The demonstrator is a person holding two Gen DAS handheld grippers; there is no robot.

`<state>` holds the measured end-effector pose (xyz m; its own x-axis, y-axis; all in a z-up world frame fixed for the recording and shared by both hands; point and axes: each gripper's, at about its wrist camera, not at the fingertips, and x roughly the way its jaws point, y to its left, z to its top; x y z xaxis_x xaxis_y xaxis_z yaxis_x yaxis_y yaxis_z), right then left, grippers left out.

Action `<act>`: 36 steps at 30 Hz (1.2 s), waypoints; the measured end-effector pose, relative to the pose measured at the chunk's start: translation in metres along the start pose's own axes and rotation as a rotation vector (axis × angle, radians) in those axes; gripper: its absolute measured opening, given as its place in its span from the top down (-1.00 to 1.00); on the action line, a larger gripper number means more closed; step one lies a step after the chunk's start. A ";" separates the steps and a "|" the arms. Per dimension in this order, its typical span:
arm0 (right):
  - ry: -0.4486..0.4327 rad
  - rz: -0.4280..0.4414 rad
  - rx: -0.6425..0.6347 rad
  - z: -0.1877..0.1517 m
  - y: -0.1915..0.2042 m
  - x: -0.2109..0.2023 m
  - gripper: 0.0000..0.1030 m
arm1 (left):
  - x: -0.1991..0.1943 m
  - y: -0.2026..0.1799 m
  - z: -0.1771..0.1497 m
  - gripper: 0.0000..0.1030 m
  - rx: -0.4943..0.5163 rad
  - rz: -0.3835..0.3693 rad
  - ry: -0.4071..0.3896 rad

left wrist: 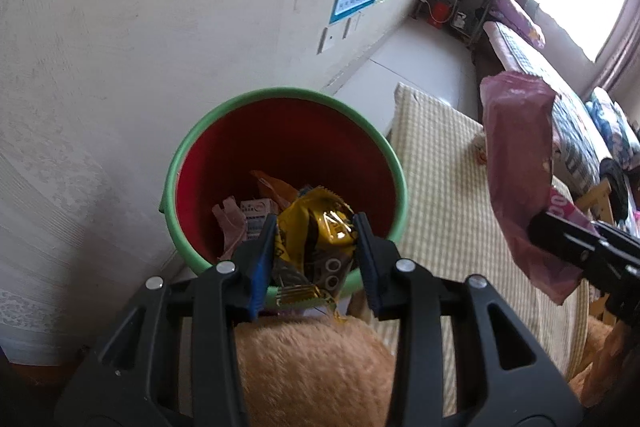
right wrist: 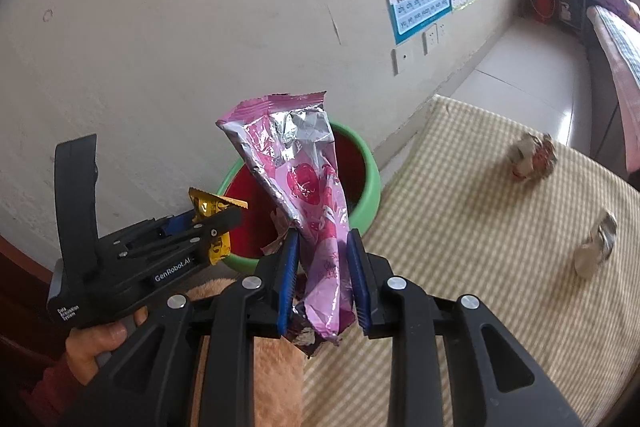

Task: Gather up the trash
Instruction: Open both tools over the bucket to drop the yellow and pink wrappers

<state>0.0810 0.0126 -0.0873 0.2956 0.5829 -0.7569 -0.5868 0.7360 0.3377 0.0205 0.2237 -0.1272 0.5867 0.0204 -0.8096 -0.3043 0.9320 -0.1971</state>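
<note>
A red bin with a green rim point(left wrist: 280, 95) point(right wrist: 366, 167) stands on the floor against the wall, with several wrappers lying in its bottom. My left gripper point(left wrist: 316, 227) point(right wrist: 224, 223) is shut on a crumpled yellow snack wrapper point(left wrist: 320, 227) point(right wrist: 204, 205) and hangs over the bin's near edge. My right gripper point(right wrist: 323, 247) is shut on a long pink foil wrapper point(right wrist: 304, 187) point(left wrist: 516, 163), held upright just right of the bin, above the mat.
A checked beige mat point(right wrist: 480, 247) point(left wrist: 432, 155) covers the floor right of the bin. Two crumpled scraps lie on it: a reddish one point(right wrist: 532, 157) and a silver one point(right wrist: 598, 247). An orange plush surface point(left wrist: 312, 367) lies below the grippers. A bed point(left wrist: 560, 87) runs along the right.
</note>
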 end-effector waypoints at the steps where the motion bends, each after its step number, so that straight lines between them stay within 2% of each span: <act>1: 0.005 0.003 -0.004 0.003 0.002 0.005 0.51 | 0.002 0.002 0.002 0.31 -0.006 0.001 0.000; 7: 0.055 0.005 -0.006 0.010 0.006 0.032 0.51 | 0.016 0.006 0.013 0.31 -0.011 0.010 0.009; 23: 0.073 0.054 0.045 0.038 0.004 0.062 0.50 | 0.037 0.020 0.022 0.31 -0.017 0.027 0.038; 24: 0.072 0.058 0.050 0.038 0.004 0.063 0.44 | 0.038 0.021 0.022 0.25 -0.017 0.029 0.039; 25: 0.071 0.060 0.055 0.038 0.003 0.063 0.28 | 0.039 0.020 0.022 0.19 -0.017 0.030 0.043; 27: 0.060 0.075 0.066 0.038 0.003 0.062 0.15 | 0.041 0.020 0.022 -0.30 -0.021 0.046 0.044; 28: 0.057 0.084 0.069 0.039 0.003 0.062 0.11 | 0.040 0.020 0.022 -0.39 -0.025 0.053 0.036; 31: 0.041 0.087 0.072 0.038 0.002 0.058 -0.08 | 0.040 0.021 0.017 -0.44 -0.036 0.047 0.042; 33: 0.023 0.082 0.084 0.035 -0.003 0.052 -0.08 | 0.041 0.021 0.015 -0.44 -0.047 0.037 0.054; 36: -0.020 0.030 0.119 0.022 -0.026 0.036 -0.22 | 0.037 0.018 0.010 -0.44 -0.057 0.012 0.060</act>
<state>0.1235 0.0220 -0.1105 0.2950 0.6108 -0.7348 -0.5020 0.7534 0.4248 0.0440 0.2453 -0.1550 0.5373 0.0080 -0.8433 -0.3545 0.9094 -0.2173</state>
